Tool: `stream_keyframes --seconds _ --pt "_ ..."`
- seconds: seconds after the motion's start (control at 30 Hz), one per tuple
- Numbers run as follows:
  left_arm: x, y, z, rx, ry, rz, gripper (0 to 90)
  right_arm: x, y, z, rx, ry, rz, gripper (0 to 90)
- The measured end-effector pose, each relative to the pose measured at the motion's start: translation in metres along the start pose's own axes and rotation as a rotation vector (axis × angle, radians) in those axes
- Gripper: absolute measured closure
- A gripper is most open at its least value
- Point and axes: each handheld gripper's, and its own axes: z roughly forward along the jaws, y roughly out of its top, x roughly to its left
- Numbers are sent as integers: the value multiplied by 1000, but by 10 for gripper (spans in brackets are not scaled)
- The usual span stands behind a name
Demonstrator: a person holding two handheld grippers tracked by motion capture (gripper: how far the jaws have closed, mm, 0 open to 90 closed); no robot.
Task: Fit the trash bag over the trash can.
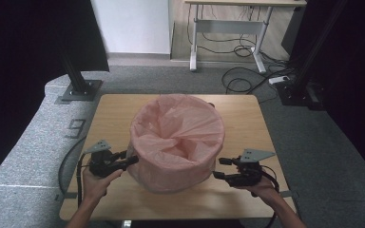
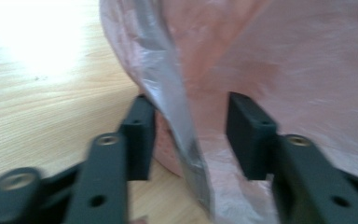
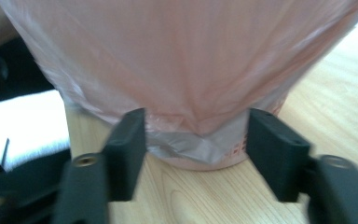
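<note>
A round bin lined with a pink plastic bag stands in the middle of the wooden table. My left gripper is level against the bin's left side. In the left gripper view it is open, with a loose fold of the bag hanging between the jaws and not pressed. My right gripper points at the bin's lower right side. In the right gripper view it is open around the bag's gathered lower edge, just above the table.
A person's hands hold both grippers at the table's near edge. Black posts on base plates stand on the grey carpet beyond the table's far corners. A white-legged desk and loose cables lie farther back.
</note>
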Motion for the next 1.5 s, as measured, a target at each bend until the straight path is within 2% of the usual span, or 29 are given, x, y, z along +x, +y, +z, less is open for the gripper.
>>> stream_keyframes --seconds 0.07,0.13,0.23,0.37,0.5,0.63,0.77,0.93,1.0,1.23,1.5 --pt "-1 -2 -6 -11 4 10 420 2 4 -15 -41 6 10 269" --pt "0 -3 -10 -19 -5 12 384 4 11 -29 -73 -11 5 255" --pt "0 -4 -14 -23 -10 22 325 8 33 -44 -104 -32 -15 243" --pt "-2 -5 -22 -52 -16 33 276 13 62 -53 -140 -38 -31 243" --pt "-2 -3 -24 -56 -1 30 270 12 84 -50 -149 -40 -25 245" --pt "-1 -2 -21 -35 16 29 272 15 112 -37 -119 -41 -55 246" --pt "-2 -3 -16 -8 26 38 274 22 142 -20 -76 -7 -83 237" --pt "-3 -5 -14 7 41 45 283 29 178 14 2 30 -92 235" --pt "-3 -6 -14 5 40 41 286 30 186 27 32 25 -93 239" --pt "-2 -5 -14 3 36 40 292 36 204 69 107 73 -88 235" --pt "-1 -6 -11 16 36 51 299 45 208 111 193 103 -89 241"
